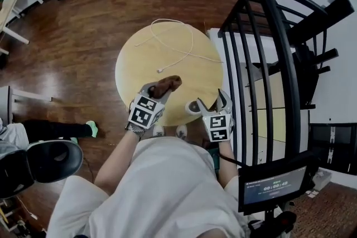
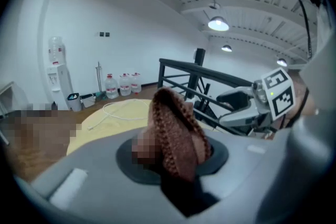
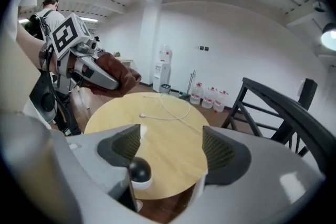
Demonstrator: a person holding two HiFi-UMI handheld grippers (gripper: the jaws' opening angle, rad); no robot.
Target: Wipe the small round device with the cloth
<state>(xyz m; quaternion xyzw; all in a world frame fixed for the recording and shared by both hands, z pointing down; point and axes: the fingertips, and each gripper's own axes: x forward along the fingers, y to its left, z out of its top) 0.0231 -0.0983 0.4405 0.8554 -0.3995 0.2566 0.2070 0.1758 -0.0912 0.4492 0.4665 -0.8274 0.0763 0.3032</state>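
Cloth [image 2: 176, 128] in left hand-held gripper [image 2: 177, 165]

The cloth [image 1: 167, 85] is brown, the device [image 3: 139, 170] black on white, the table [image 1: 139, 64] pale yellow.

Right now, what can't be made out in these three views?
- Head view: small round device partly behind the right hand-held gripper.
- Left gripper view: device out of frame or behind the cloth in the left hand-held gripper.
- Head view: screen digits too blurred to read.
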